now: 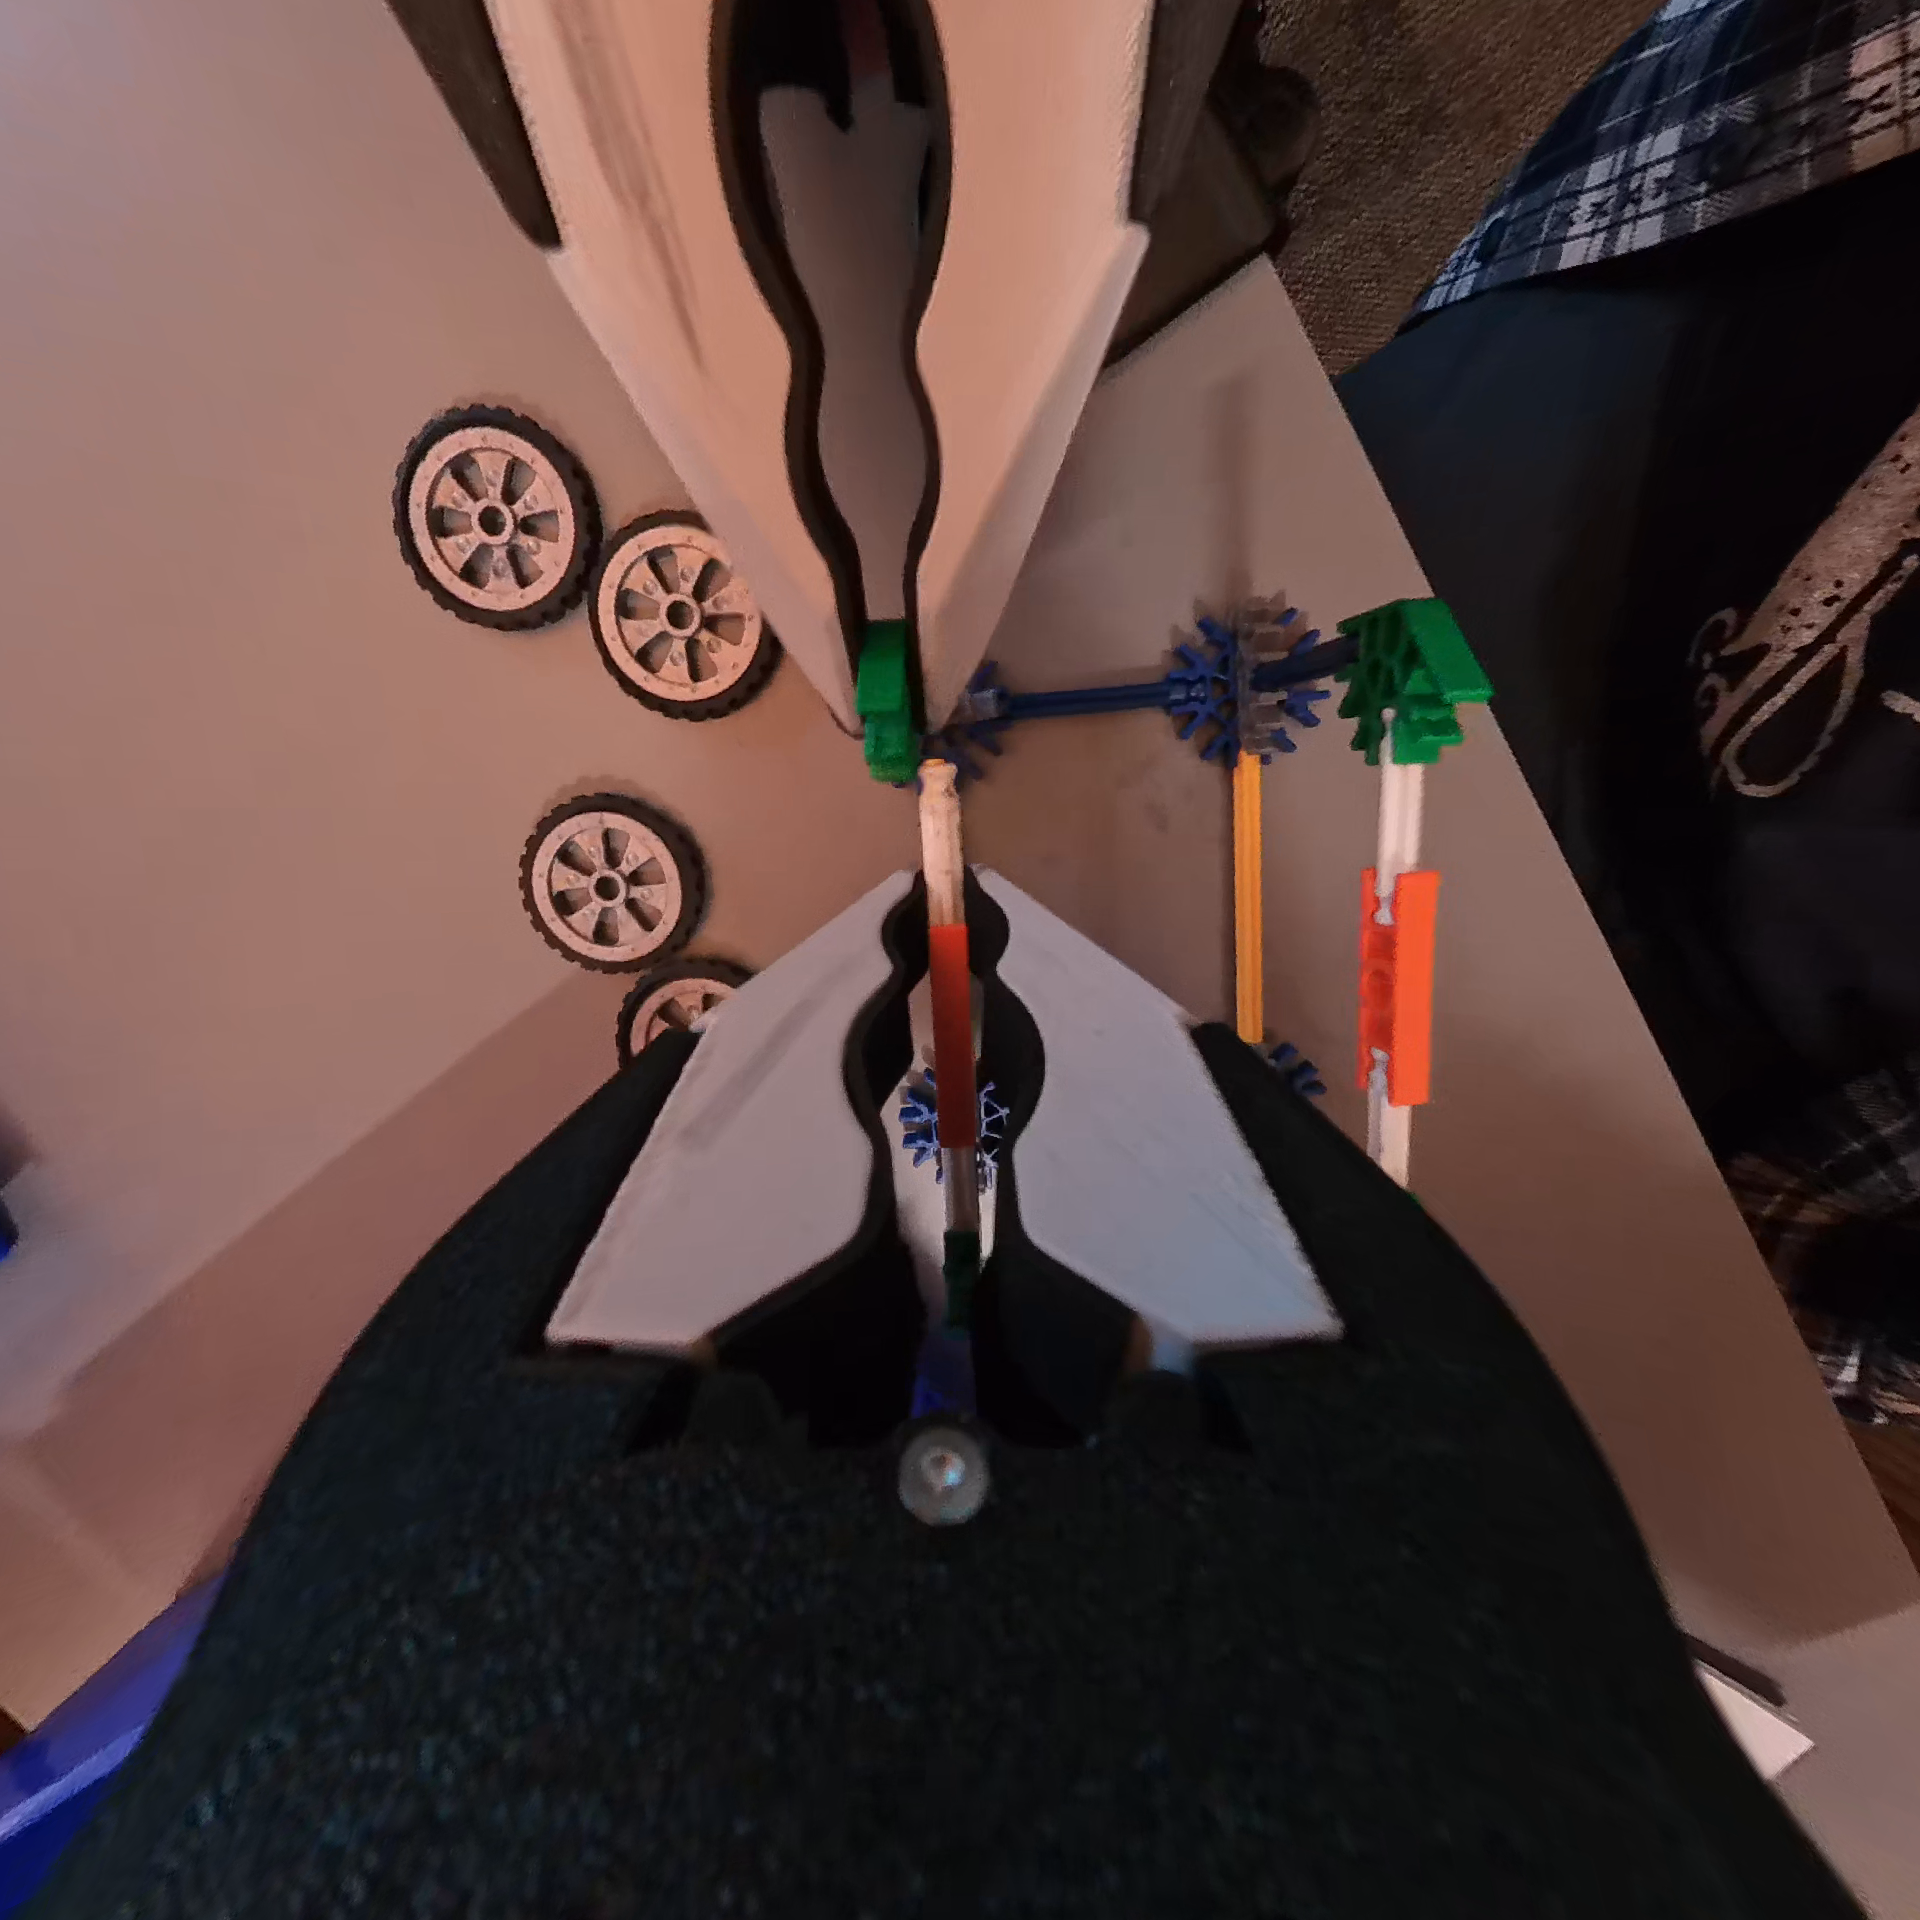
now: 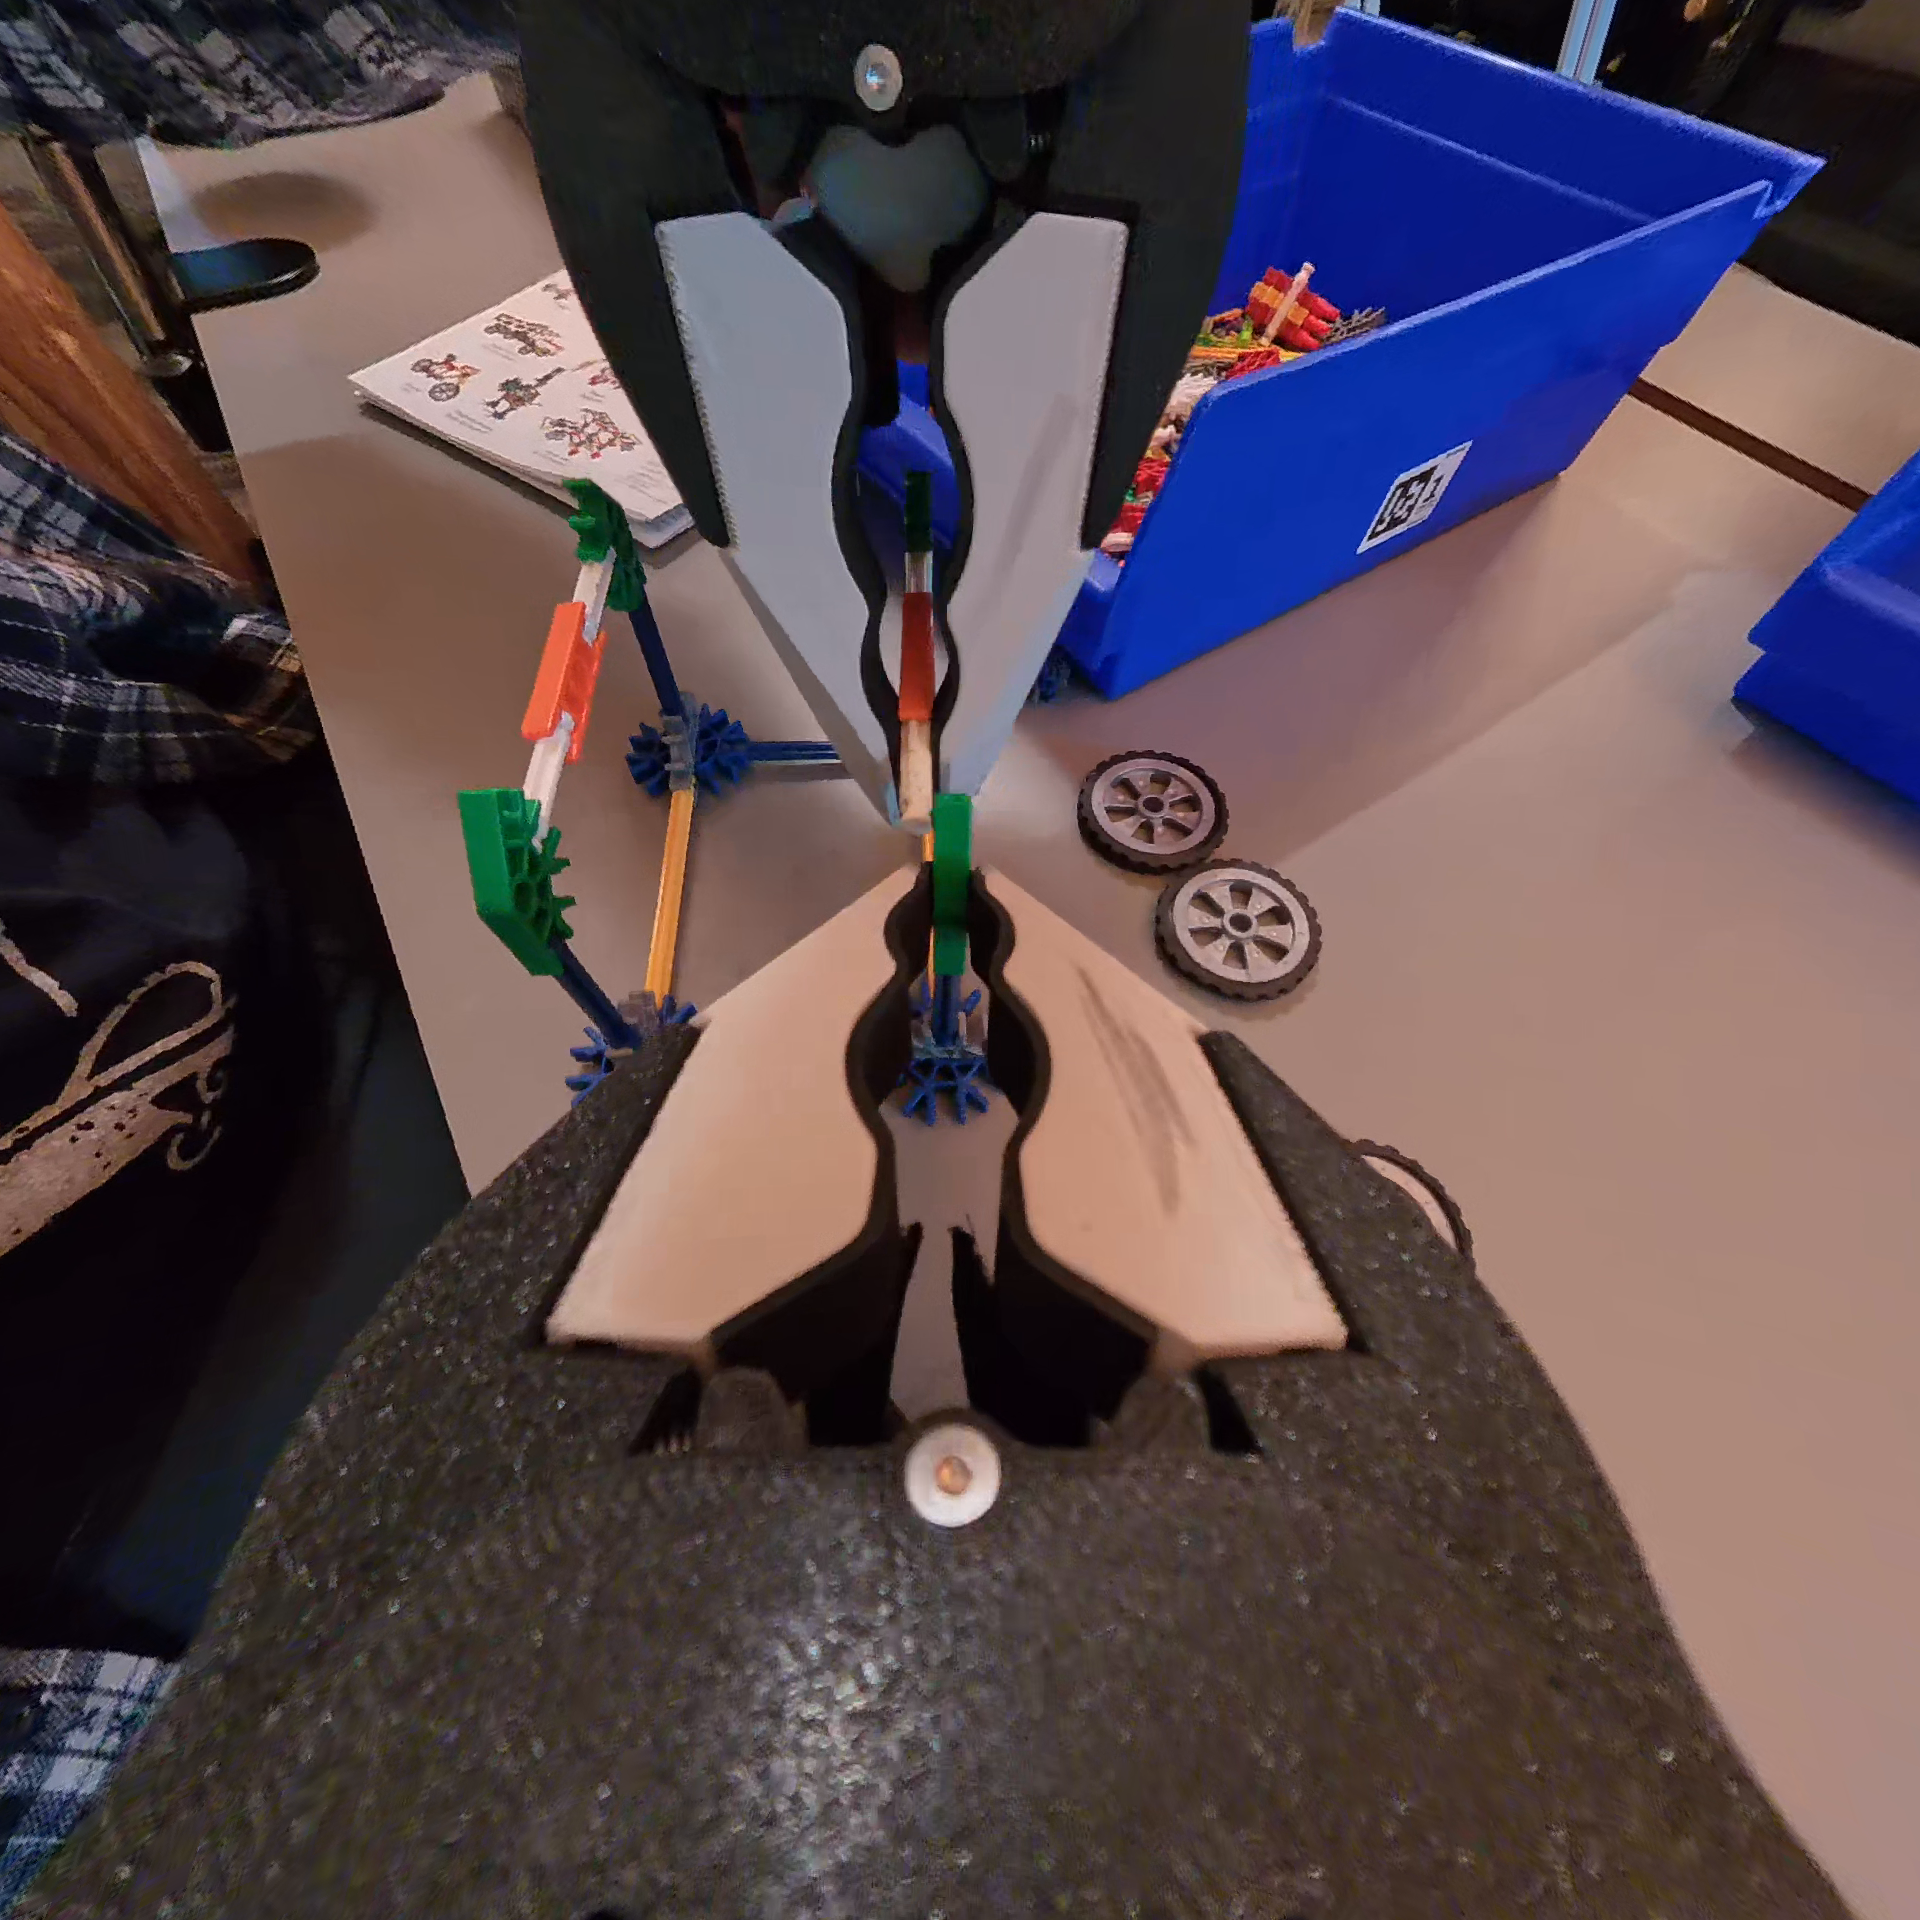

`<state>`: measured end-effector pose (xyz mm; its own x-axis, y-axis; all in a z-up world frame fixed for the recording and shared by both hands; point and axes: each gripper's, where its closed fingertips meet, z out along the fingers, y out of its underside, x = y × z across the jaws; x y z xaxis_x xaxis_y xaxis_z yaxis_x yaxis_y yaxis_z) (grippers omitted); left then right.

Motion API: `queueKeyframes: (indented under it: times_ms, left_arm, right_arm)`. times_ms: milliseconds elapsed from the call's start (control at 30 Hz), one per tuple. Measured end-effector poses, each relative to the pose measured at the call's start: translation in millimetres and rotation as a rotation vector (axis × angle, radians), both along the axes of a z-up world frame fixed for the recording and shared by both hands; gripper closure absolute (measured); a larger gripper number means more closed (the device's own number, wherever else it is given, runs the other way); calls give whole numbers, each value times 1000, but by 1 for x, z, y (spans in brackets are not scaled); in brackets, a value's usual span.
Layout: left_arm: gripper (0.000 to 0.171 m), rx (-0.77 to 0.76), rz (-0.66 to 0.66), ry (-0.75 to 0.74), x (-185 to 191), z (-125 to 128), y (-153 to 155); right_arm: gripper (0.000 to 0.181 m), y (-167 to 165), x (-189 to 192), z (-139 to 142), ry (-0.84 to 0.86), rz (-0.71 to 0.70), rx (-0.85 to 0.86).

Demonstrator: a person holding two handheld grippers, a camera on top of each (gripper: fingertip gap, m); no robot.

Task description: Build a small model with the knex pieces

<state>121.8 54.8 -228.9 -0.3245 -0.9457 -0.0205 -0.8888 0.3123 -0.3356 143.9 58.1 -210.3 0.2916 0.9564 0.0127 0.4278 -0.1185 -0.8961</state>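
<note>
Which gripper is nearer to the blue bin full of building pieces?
Left. The left gripper, shut on a white rod, sits just in front of the blue bin. The right gripper, shut on a green connector, is farther from it.

Table [image 2: 1455,1039]: smooth, matt beige surface. Bin [image 2: 1455,343]: glossy blue plastic. Wheels [image 2: 1236,925]: grey plastic hubs, ribbed black tyres.

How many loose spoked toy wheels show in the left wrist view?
4: grey spoked black-tyred wheels lying left of the grippers, two touching, one below, one half hidden. Others may be hidden.
</note>
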Motion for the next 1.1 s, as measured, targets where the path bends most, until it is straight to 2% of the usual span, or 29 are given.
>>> queueKeyframes:
  times_ms: [400, 433, 467, 533, 600, 1100]
  left_arm:
    - [169, 45, 1, -5, 3, -1, 4]
    - [169, 55, 0, -7, 4, -1, 6]
    - [169, 64, -3, -9, 4, -1, 7]
    - [169, 69, -5, -16, 7, -1, 7]
    - [169, 69, -16, -14, 8, -1, 5]
    - [170, 121, 26, -28, 11, -1, 15]
  right_arm:
    - [175, 0, -5, -1, -35, 24, 17]
    - [173, 2, -5, -1, -42, 16, 19]
    - [162, 3, -5, -1, -50, 10, 25]
    - [160, 1, -11, 0, -56, 27, 41]
    - [171, 3, -12, -2, -93, 24, 71]
    - [179, 12, -13, -1, -159, -31, 205]
